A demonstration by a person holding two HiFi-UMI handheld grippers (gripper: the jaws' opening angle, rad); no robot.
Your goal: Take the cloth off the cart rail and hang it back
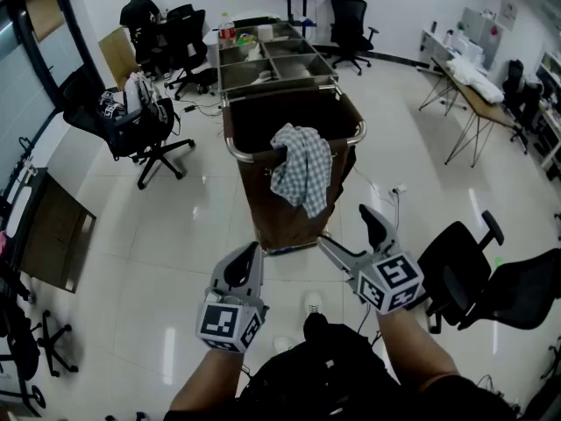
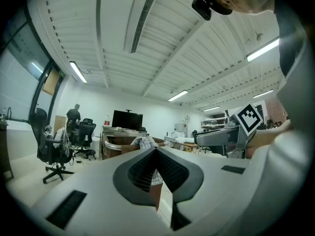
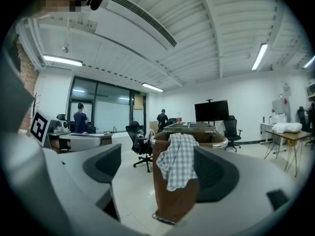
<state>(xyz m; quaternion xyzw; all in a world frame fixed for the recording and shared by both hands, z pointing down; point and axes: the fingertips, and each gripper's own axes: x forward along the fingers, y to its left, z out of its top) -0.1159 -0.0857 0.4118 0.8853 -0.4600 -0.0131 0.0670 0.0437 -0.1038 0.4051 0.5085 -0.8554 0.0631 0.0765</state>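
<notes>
A grey-and-white checked cloth (image 1: pixel 301 167) hangs over the near rail (image 1: pixel 241 156) of a brown cart bag (image 1: pixel 285 213), draped down its front. In the right gripper view the cloth (image 3: pixel 177 161) hangs ahead between the spread jaws, well beyond them. My right gripper (image 1: pixel 352 232) is open and empty, just right of the cart's lower front. My left gripper (image 1: pixel 243 268) is shut with nothing in it, held low, short of the cart. In the left gripper view the cloth (image 2: pixel 143 142) peeks above the closed jaws.
The cart's far end carries a metal tray (image 1: pixel 273 60) with bottles. Black office chairs stand at left (image 1: pixel 140 125) and at right (image 1: pixel 478 274). A folding table (image 1: pixel 473 90) is at back right. A person (image 1: pixel 138 11) sits at the far left.
</notes>
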